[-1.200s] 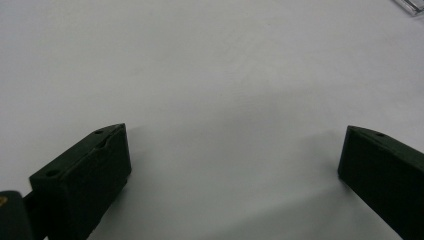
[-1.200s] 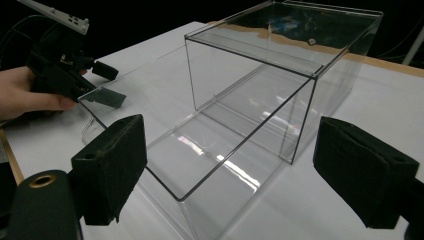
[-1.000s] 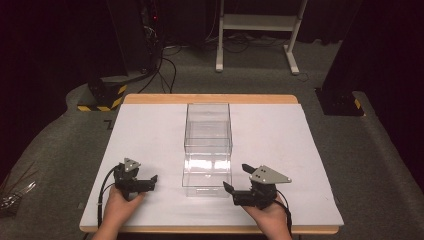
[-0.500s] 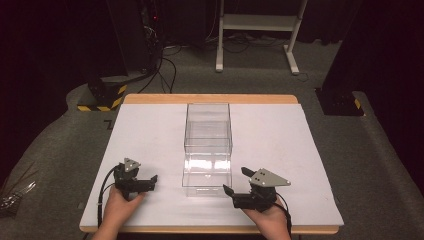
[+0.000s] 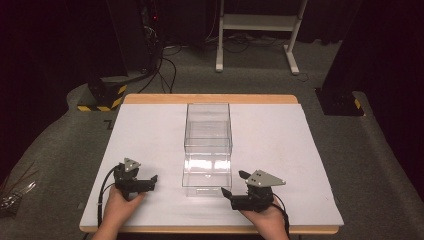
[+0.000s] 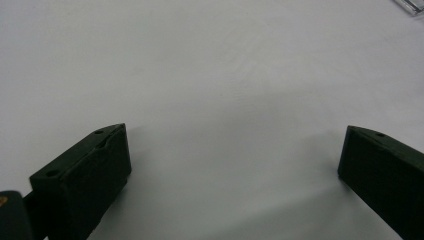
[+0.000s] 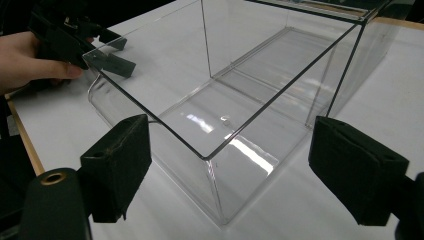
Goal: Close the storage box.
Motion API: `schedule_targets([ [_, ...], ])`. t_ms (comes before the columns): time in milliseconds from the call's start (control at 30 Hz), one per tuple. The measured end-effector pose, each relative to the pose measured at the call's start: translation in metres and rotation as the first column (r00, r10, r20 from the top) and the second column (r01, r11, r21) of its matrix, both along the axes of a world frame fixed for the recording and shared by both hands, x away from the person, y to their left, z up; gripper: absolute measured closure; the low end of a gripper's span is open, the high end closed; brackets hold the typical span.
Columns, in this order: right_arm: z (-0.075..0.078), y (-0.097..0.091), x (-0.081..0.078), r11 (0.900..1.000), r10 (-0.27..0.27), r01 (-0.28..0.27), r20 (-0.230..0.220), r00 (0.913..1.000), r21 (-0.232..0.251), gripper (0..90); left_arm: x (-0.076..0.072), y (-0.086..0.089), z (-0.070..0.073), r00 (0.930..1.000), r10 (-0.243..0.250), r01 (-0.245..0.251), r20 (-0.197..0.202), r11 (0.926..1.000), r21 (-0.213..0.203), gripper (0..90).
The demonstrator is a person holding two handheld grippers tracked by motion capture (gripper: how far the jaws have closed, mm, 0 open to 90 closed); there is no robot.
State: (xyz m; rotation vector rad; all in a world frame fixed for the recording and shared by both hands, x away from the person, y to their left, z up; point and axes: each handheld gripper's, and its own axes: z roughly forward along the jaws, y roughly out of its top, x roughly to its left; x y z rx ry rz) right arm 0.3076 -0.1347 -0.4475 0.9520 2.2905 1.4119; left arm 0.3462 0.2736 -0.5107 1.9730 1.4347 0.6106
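A clear, open-topped plastic box (image 5: 207, 147) stands empty in the middle of the white table (image 5: 280, 145). My left gripper (image 5: 150, 181) rests on the table to the box's left, held by a hand, jaws pointing toward the box. In the left gripper view the left gripper (image 6: 235, 145) is open with only bare white surface between its jaws. My right gripper (image 5: 233, 183) sits just right of the box's near end. In the right gripper view the right gripper (image 7: 230, 150) is open, with the box (image 7: 250, 95) and its near corner straight ahead, apart from the jaws.
A corner of the box (image 6: 411, 6) shows at the top right of the left gripper view. The left gripper (image 7: 107, 50) and its hand appear beyond the box in the right gripper view. Behind the table are cables, a yellow-and-black base (image 5: 102, 97) and a white stand (image 5: 255, 30).
The right gripper has shifted very slightly toward the table's front edge. The left gripper and the box have stayed where they were.
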Motion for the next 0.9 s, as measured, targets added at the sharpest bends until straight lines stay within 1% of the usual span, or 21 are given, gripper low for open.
schedule_targets([
  [100, -0.003, 0.000, 0.000, 1.0000, -0.007, 0.007, 0.005, 1.0000, -0.004, 18.2, 0.000, 0.000, 0.000, 1.0000, 0.000, 0.000, 0.000, 1.0000, 0.001, 0.8],
  [167, -0.007, 0.000, 0.001, 0.9999, -0.009, 0.009, -0.008, 0.9999, -0.008, 18.4, 0.000, 0.000, 0.000, 1.0000, -0.001, 0.001, -0.001, 1.0000, 0.000, 0.8],
  [300, -0.010, 0.000, 0.003, 0.9999, -0.015, 0.015, -0.017, 0.9997, -0.007, 19.6, 0.000, 0.000, 0.000, 1.0000, 0.000, 0.000, 0.000, 1.0000, 0.000, 0.8],
  [400, -0.011, 0.000, 0.003, 0.9997, -0.017, 0.017, -0.011, 0.9998, -0.016, 20.2, 0.000, 0.000, 0.000, 1.0000, 0.000, 0.000, 0.000, 1.0000, 0.000, 0.8],
  [533, -0.014, 0.001, 0.004, 0.9997, -0.013, 0.013, -0.018, 0.9997, -0.022, 20.0, 0.000, 0.000, 0.000, 1.0000, 0.000, 0.000, 0.000, 1.0000, 0.000, 0.8],
  [567, -0.015, 0.002, 0.004, 0.9996, -0.013, 0.012, -0.013, 0.9998, -0.026, 20.0, 0.000, 0.000, 0.000, 1.0000, -0.001, 0.001, -0.001, 1.0000, 0.000, 0.8],
  [633, -0.015, 0.003, 0.005, 0.9997, -0.007, 0.006, -0.016, 0.9998, -0.023, 19.6, 0.000, 0.000, 0.000, 1.0000, 0.000, 0.000, -0.001, 1.0000, 0.000, 0.8],
  [733, -0.016, 0.005, 0.006, 0.9996, -0.021, 0.021, -0.017, 0.9996, -0.018, 19.4, 0.000, 0.000, 0.000, 1.0000, 0.000, 0.000, -0.001, 1.0000, -0.002, 0.8],
  [833, -0.016, 0.005, 0.007, 0.9996, -0.019, 0.019, -0.013, 0.9997, -0.020, 19.1, 0.000, 0.000, 0.000, 1.0000, 0.000, 0.000, -0.001, 1.0000, 0.000, 0.7],
  [900, -0.015, 0.004, 0.008, 0.9995, -0.029, 0.029, -0.009, 0.9995, -0.010, 19.3, 0.000, 0.000, 0.000, 1.0000, 0.000, 0.000, 0.000, 1.0000, 0.000, 0.8],
])
